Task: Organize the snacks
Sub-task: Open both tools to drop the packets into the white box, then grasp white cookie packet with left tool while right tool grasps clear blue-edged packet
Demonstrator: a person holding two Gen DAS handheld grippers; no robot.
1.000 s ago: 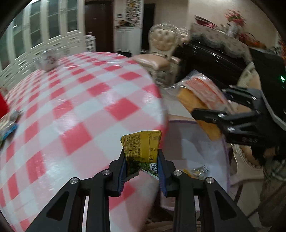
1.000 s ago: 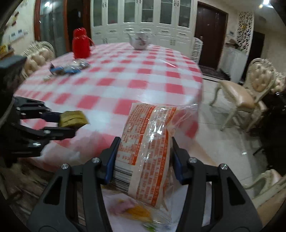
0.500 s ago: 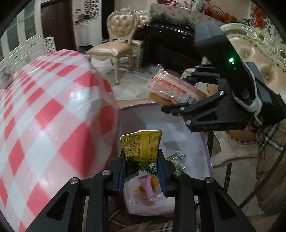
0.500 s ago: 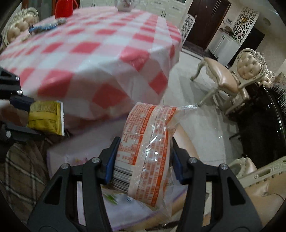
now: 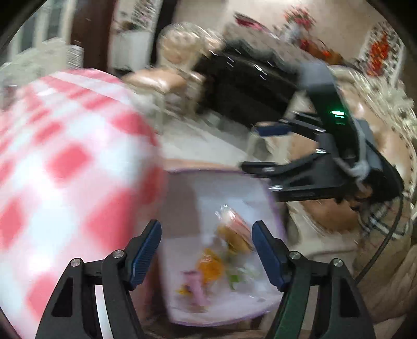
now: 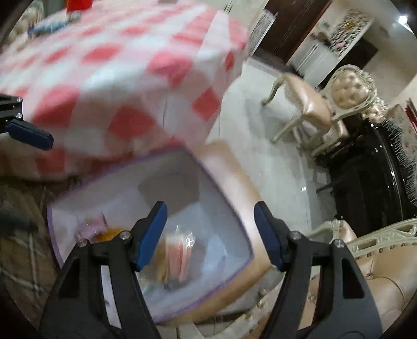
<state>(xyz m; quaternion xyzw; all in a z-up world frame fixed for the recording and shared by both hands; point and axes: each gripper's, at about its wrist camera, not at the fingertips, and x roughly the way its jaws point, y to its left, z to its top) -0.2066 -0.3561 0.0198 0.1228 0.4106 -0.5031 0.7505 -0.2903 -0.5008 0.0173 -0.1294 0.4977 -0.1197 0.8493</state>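
A white box with a purple rim (image 5: 208,170) (image 6: 224,206) stands beside the table, below both grippers. In it lies the orange-red noodle packet (image 5: 234,229) (image 6: 179,250) among several small blurred snacks (image 5: 211,266). My left gripper (image 5: 207,250) hangs over the box; its jaws are opening with nothing between them. My right gripper (image 6: 209,232) (image 5: 258,147) hangs over the same box, its jaws also opening and empty. One blue pad of the left gripper's fingers (image 6: 28,135) shows at the left edge of the right wrist view.
The table with a red-and-white checked cloth (image 5: 65,156) (image 6: 117,65) overhangs the box's left side. More snacks (image 6: 52,23) lie far across it. A beige chair (image 6: 312,104) and a black cabinet (image 5: 247,91) stand beyond. Plaid clothing (image 6: 20,234) is close by.
Both grippers have opened. The yellow packet has left the left jaws and the orange-red packet the right jaws; the orange-red packet now lies in the box. Both views have tilted down.
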